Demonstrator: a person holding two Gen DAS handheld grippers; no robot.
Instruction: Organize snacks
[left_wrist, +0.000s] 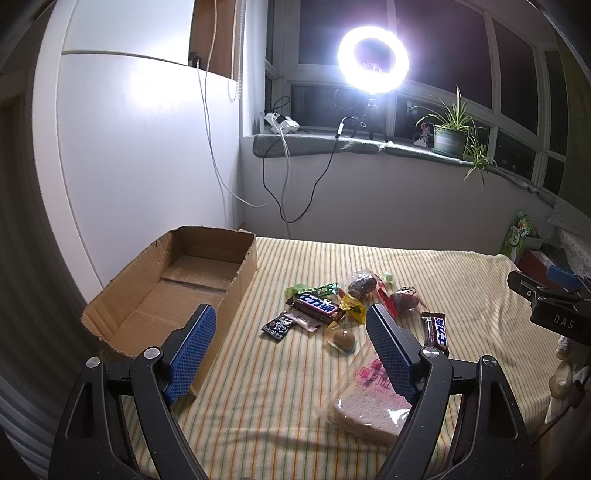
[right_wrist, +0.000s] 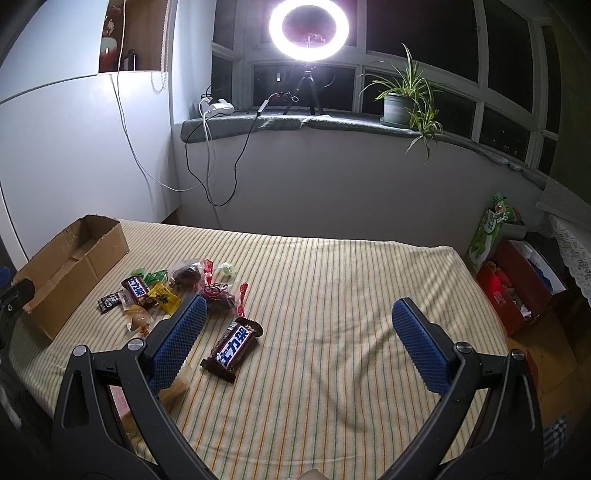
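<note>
Snack pile (left_wrist: 332, 306): wrapped candies, two chocolate bars, bagged pastries, loose on the striped bed cover (right_wrist: 332, 295), just right of the cardboard box (left_wrist: 177, 284).
One chocolate bar (right_wrist: 232, 350): apart from the pile, farther from the box.
Bagged bread slice (left_wrist: 373, 402): nearest the camera.
Left tool (left_wrist: 291, 325): spread, holding nothing, above the cover beside the box.
Right tool (right_wrist: 299, 317): spread, holding nothing.

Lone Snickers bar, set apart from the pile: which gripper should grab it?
Probably the right gripper. Its open jaws are empty, and the lone Snickers bar lies just ahead between the fingers. The left gripper, also open, faces the pile nearer the cardboard box.
</note>
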